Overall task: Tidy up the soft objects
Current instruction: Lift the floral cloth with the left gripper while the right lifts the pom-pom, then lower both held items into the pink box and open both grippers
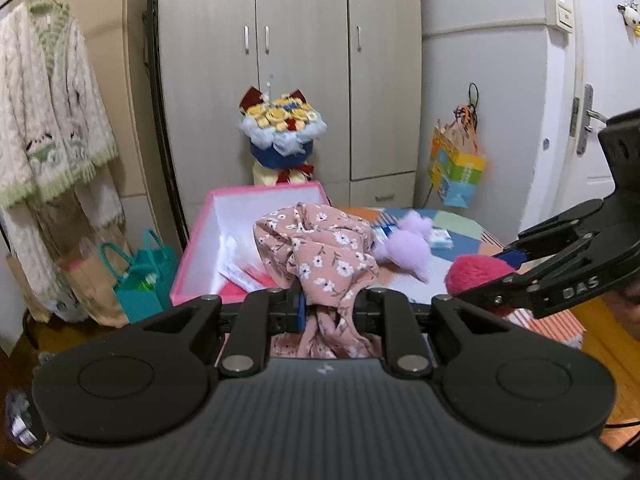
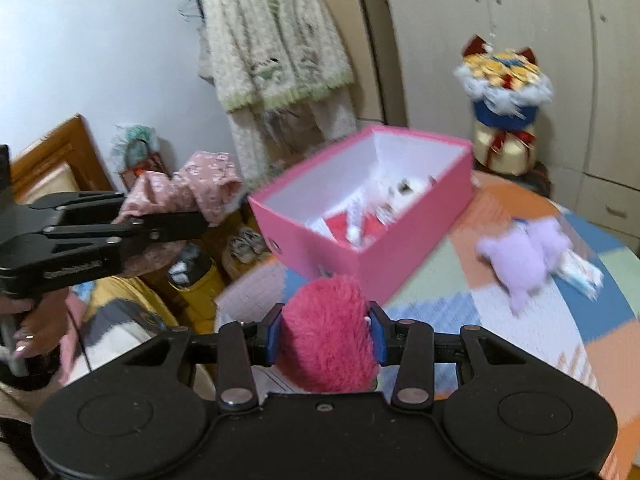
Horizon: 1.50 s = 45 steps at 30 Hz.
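My left gripper (image 1: 329, 307) is shut on a pink floral cloth (image 1: 320, 252), which bunches above the jaws and hangs below them, held up in front of the pink box (image 1: 192, 248). The same left gripper (image 2: 224, 212) and floral cloth (image 2: 192, 184) show at the left of the right wrist view. My right gripper (image 2: 326, 336) is shut on a fluffy magenta plush (image 2: 328, 344), lifted above the patchwork table (image 2: 440, 280). That plush (image 1: 476, 272) and right gripper (image 1: 472, 280) appear at the right in the left wrist view. A lilac plush toy (image 2: 524, 256) lies on the table right of the open pink box (image 2: 316, 228).
The box holds white and red packets (image 2: 360, 220). A bouquet-like decoration (image 1: 282, 136) stands behind the table before wardrobe doors. A fluffy white cardigan (image 1: 48, 112) hangs left, teal bags (image 1: 140, 280) below it. A small packet (image 2: 580, 276) lies beside the lilac toy.
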### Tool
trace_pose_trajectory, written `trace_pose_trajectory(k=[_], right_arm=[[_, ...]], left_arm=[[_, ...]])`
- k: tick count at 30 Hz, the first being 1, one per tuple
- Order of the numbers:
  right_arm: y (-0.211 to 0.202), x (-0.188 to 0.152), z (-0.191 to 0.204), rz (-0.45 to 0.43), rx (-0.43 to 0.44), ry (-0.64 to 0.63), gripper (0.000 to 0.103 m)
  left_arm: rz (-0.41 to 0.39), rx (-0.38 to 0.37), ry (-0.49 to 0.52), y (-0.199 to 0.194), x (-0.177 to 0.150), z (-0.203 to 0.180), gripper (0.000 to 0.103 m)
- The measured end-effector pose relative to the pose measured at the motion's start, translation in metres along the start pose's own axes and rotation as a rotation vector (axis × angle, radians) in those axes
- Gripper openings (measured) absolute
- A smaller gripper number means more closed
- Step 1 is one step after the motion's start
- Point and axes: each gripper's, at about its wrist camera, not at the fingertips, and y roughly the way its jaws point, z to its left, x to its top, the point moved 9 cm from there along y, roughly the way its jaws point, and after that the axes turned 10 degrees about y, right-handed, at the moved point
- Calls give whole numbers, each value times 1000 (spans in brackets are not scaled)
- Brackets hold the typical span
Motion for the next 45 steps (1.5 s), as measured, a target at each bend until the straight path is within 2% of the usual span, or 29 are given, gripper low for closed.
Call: trace_pose_trajectory(k=[2, 4, 6, 13, 16, 19, 25, 28, 29, 32, 34, 35, 36, 37, 38, 39, 45], right_arm=[[5, 16, 7, 0, 59, 1, 48], [13, 35, 13, -11, 81, -10, 48], [24, 51, 16, -21, 80, -21, 48], [91, 98, 6, -26, 61, -55, 48], [128, 105, -5, 10, 44, -85, 48], [164, 106, -16, 64, 20, -139, 48], [219, 102, -34, 206, 15, -194, 49], [237, 95, -40, 276, -6, -254, 49], [239, 94, -40, 284, -12, -274, 49], [243, 92, -38, 312, -18, -311, 49], [246, 92, -36, 319, -36, -339, 50], [247, 92, -37, 320, -57, -354, 51], [250, 91, -38, 318, -74, -360, 52], [250, 92, -39, 309, -92, -364, 54], [248, 93, -42, 295, -98, -364, 61], [245, 95, -41, 277, -88, -356, 63], [207, 98, -33, 162, -60, -308, 64]], left_arm=[[2, -14, -9, 7, 8, 10, 17], [6, -41, -31, 19, 14, 20, 17], [13, -56, -43, 34, 19, 28, 17], [44, -15, -70, 114, 26, 63, 17], [93, -55, -202, 150, 18, 84, 17], [150, -71, -264, 182, 9, 96, 17], [302, -99, -288, 240, -13, 102, 18], [296, 21, -197, 253, -15, 106, 18], [299, 38, -167, 256, -16, 105, 18], [339, -9, -198, 266, -18, 105, 19], [350, 0, -197, 272, -19, 108, 20], [350, 12, -195, 273, -19, 108, 23], [349, 26, -193, 274, -19, 109, 35], [345, 39, -188, 274, -19, 110, 44], [334, 51, -178, 272, -18, 111, 52], [316, 63, -165, 269, -17, 110, 53], [253, 70, -131, 237, -10, 111, 60]])
